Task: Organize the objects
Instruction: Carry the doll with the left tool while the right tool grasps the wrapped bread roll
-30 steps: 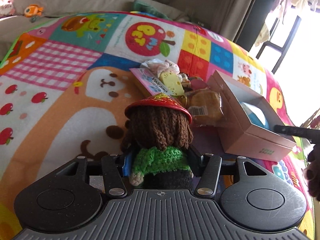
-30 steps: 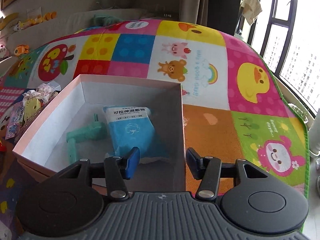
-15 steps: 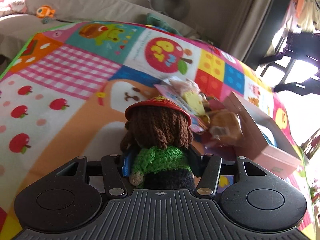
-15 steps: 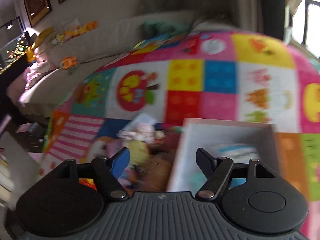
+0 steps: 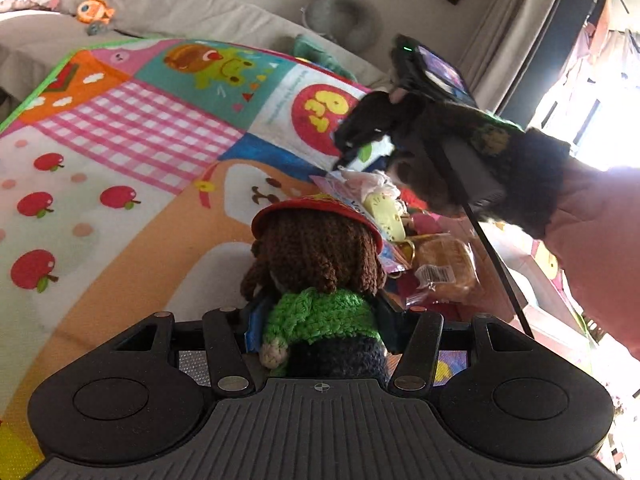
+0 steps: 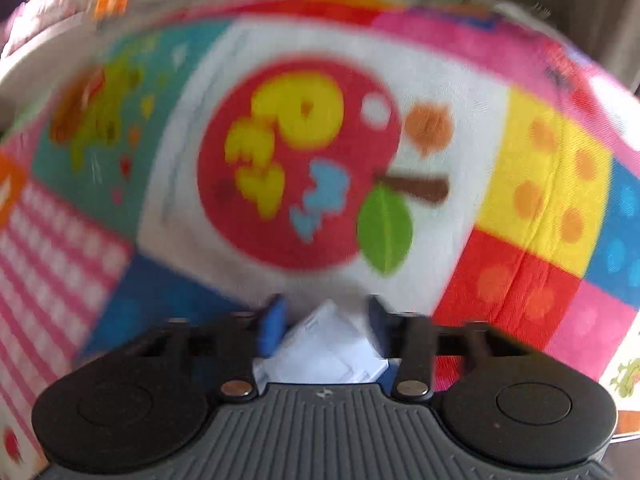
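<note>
Right wrist view: right gripper point(image 6: 325, 320), earlier over the box, now closing on a white packet point(image 6: 326, 356) beside the toy pile; left gripper point(image 5: 320, 320) clamps the doll point(image 5: 320, 264).

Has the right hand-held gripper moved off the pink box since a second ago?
Yes. The right hand-held gripper has left the box and now hangs over the mat's red apple print, jaws closing around a white packet.

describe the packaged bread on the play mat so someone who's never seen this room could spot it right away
Start at the colourful play mat and find the pile of small items beyond the crocheted doll held in the left gripper. The packaged bread lies at the near right of that pile. It alone is golden-brown, in clear wrap with a white barcode label.
</note>
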Demonstrator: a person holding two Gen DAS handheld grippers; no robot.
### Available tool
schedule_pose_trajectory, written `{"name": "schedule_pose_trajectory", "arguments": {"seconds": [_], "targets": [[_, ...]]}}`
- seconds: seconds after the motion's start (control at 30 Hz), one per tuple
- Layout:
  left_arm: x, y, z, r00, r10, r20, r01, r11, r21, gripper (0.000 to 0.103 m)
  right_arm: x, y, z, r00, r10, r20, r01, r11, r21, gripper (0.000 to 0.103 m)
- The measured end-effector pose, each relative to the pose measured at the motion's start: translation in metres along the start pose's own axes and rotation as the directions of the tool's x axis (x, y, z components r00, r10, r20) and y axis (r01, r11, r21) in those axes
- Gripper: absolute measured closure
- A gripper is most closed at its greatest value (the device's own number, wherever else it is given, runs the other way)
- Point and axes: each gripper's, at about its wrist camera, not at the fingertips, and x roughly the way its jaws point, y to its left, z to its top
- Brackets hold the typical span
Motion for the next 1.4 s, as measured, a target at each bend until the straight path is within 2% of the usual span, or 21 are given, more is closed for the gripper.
{"name": "schedule_pose_trajectory", "arguments": {"seconds": [0.17, 0.4, 0.57, 0.73, 0.77, 0.83, 0.87, 0.93, 0.97, 1.03, 1.13, 1.2, 1.27, 1.4], "targets": [[-0.001, 0.004, 0.000, 1.000, -0.012, 0.001, 0.012, 1.000, -0.023, 0.045, -0.025, -0.046, -0.030, 0.996, 0.094, -0.002, -0.093, 0.985, 0.144, 0.072], [-0.001, 0.012, 0.000, 1.000, -0.028, 0.010, 0.029, 0.997, -0.077, 0.045, -0.073, -0.046, -0.099, 0.986, 0.169, 0.005, -0.169, 0.982, 0.090, 0.073], [-0.003, 0.018, 0.002, 0.999, -0.035, 0.019, 0.037, 0.992, -0.122, 0.045, -0.108, -0.046, -0.157, 0.962, 0.272, -0.022, -0.269, 0.959, 0.093, 0.076], [-0.003, 0.011, 0.002, 1.000, -0.015, 0.011, 0.016, 0.996, -0.082, 0.045, -0.147, -0.033, -0.225, 0.951, 0.307, 0.027, -0.307, 0.952, -0.015, 0.076], [-0.003, 0.009, 0.002, 1.000, -0.008, 0.007, 0.009, 0.998, -0.068, 0.045, -0.158, -0.033, -0.240, 0.950, 0.310, 0.046, -0.308, 0.950, -0.045, 0.075], [-0.005, 0.001, 0.000, 1.000, 0.008, -0.005, -0.008, 1.000, -0.029, 0.045, -0.176, -0.030, -0.267, 0.945, 0.316, 0.080, -0.306, 0.945, -0.113, 0.055], [-0.007, -0.004, -0.002, 1.000, 0.016, -0.013, -0.016, 1.000, -0.008, 0.045, -0.182, -0.030, -0.279, 0.950, 0.296, 0.098, -0.281, 0.949, -0.142, 0.043], [-0.013, -0.014, -0.009, 0.999, 0.015, -0.040, -0.014, 0.999, 0.033, 0.046, -0.192, -0.030, -0.306, 0.960, 0.248, 0.130, -0.219, 0.954, -0.206, 0.040], [-0.017, -0.021, -0.013, 0.998, 0.010, -0.059, -0.007, 0.999, 0.051, 0.046, -0.198, -0.032, -0.319, 0.962, 0.229, 0.149, -0.191, 0.953, -0.234, 0.034], [-0.025, -0.032, -0.021, 0.996, 0.010, -0.093, -0.001, 0.996, 0.091, 0.046, -0.209, -0.042, -0.339, 0.960, 0.224, 0.169, -0.176, 0.950, -0.256, 0.033], [-0.039, -0.042, -0.031, 0.989, -0.007, -0.145, 0.024, 0.993, 0.117, 0.046, -0.224, -0.079, -0.347, 0.930, 0.313, 0.190, -0.290, 0.947, -0.140, 0.032], [-0.043, -0.047, -0.037, 0.982, -0.035, -0.185, 0.060, 0.990, 0.129, 0.046, -0.226, -0.104, -0.340, 0.918, 0.313, 0.242, -0.312, 0.949, -0.044, 0.026], [-0.044, -0.056, -0.041, 0.975, -0.054, -0.215, 0.090, 0.983, 0.159, 0.046, -0.218, -0.121, -0.328, 0.915, 0.290, 0.281, -0.311, 0.950, 0.031, 0.025], [-0.039, -0.072, -0.047, 0.969, -0.056, -0.242, 0.108, 0.973, 0.203, 0.046, -0.185, -0.135, -0.296, 0.895, 0.335, 0.294, -0.389, 0.909, 0.148, 0.025]]}}
